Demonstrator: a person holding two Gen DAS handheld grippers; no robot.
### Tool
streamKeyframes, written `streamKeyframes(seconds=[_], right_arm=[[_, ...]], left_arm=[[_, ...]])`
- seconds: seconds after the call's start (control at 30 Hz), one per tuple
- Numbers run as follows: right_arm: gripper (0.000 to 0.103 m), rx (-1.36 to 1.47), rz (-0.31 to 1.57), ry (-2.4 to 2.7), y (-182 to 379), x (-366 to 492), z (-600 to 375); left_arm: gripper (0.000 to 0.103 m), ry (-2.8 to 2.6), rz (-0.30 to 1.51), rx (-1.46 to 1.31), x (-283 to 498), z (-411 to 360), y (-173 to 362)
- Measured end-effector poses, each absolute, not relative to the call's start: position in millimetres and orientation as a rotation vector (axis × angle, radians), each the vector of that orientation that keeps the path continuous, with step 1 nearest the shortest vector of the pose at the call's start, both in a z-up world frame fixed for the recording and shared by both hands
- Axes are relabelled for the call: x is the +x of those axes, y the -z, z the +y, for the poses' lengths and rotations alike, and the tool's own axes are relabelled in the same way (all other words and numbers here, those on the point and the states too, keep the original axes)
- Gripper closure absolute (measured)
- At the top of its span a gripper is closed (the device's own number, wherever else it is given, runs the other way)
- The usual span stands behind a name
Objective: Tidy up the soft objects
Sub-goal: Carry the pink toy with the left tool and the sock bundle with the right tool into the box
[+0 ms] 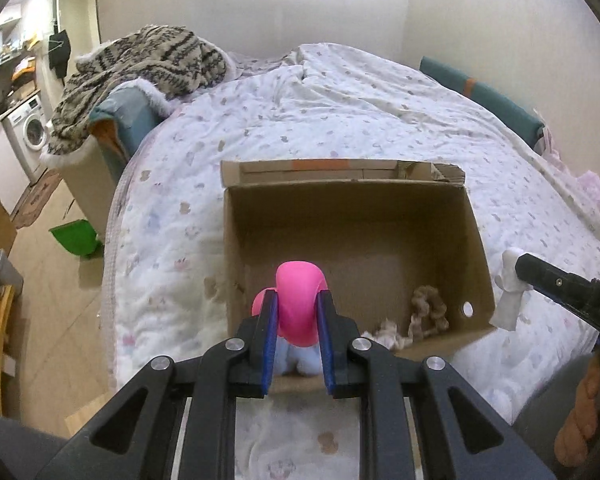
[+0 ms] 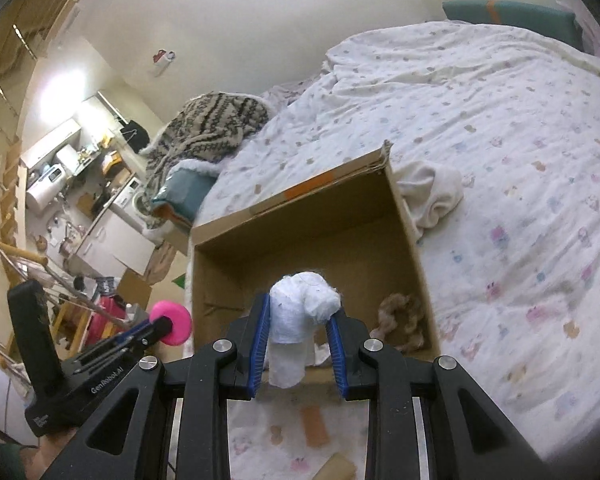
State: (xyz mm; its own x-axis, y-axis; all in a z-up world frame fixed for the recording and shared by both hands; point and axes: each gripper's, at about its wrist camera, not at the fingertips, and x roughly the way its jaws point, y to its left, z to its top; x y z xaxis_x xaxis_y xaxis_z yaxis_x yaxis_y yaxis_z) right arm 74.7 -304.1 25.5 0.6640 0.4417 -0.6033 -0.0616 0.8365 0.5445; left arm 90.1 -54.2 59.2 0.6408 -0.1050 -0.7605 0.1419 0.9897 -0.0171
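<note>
The left gripper (image 1: 298, 320) clenches a pink toy (image 1: 300, 300) above the box's (image 1: 236, 240) near edge. The right gripper (image 2: 300, 328) grips a white cloth (image 2: 300, 312), likewise over the near edge, tilted down. A brown scrunchie (image 2: 400, 316) lies inside the box, which sits on the bed (image 2: 500, 160).

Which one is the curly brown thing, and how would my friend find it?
Find the big bed, then the open cardboard box sitting on it. Look down inside, in the near right corner: the curly brown thing lies there on the box floor. It is tan and twisty like a scrunchie, unlike the pale cloth scraps beside it.
</note>
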Motion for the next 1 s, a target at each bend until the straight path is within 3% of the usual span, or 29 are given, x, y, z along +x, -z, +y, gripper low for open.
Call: streamKeyframes(seconds=[1.0], right_arm=[[0.073,0.391,0.981,-0.23,37,127,-284]], left_arm=[[0.086,0.207,0.921,0.131,135,-95,19]])
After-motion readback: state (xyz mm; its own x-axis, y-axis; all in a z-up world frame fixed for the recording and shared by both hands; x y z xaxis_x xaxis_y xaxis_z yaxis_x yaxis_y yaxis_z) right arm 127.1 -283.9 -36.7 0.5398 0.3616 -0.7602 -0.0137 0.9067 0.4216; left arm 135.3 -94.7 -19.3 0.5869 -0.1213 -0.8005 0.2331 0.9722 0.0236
